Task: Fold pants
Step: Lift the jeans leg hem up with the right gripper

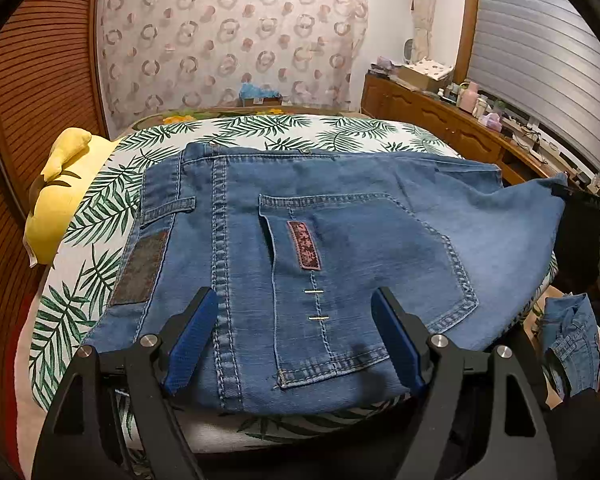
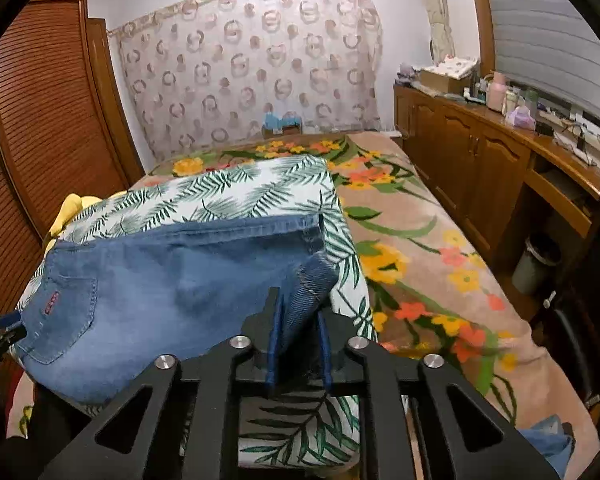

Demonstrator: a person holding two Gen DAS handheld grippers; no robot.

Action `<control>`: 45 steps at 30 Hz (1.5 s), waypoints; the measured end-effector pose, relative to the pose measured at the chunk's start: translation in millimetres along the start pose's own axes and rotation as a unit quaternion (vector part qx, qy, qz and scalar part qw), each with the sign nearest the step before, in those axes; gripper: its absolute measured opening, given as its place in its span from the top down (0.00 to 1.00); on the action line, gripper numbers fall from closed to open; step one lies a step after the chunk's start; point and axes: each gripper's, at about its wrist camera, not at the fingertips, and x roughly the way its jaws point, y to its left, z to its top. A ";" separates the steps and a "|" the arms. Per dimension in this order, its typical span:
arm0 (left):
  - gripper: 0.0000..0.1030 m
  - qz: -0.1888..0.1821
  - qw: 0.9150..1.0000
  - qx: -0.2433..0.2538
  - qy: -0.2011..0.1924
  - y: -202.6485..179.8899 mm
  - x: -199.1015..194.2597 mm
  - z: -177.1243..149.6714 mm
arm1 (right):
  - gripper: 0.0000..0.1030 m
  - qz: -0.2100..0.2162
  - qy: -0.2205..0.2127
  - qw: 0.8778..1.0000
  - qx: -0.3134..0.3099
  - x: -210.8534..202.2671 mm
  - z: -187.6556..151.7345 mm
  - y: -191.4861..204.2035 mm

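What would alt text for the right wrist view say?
The right gripper is shut on a bunched edge of the blue jeans, which lie on a leaf-print cushion atop a floral bedspread.

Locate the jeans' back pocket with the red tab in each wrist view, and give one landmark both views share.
Left wrist view: the back pocket fills the centre, just beyond the open left gripper, red tab near its upper left.
Right wrist view: the same pocket sits at the far left, small; the right gripper pinches the jeans' opposite end.
Shared landmark: the circle-patterned curtain on the far wall.
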 end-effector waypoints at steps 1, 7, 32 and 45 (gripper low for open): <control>0.23 0.000 1.000 -0.001 0.000 0.2 0.2 0.1 | 0.92 0.001 -0.007 1.000 -0.001 -2.4 0.2 0.7; 0.23 0.000 1.000 -0.004 -0.003 1.8 -2.1 1.2 | 0.94 0.012 -0.037 0.999 -0.015 -15.3 3.6 9.1; 0.23 0.002 0.999 -0.017 -0.037 17.4 -28.0 7.4 | 0.97 0.207 -0.057 0.964 -0.155 12.9 41.3 123.4; 0.23 0.016 0.998 -0.040 -0.055 43.4 -47.0 7.5 | 0.96 0.272 0.007 0.936 -0.225 71.6 61.9 164.8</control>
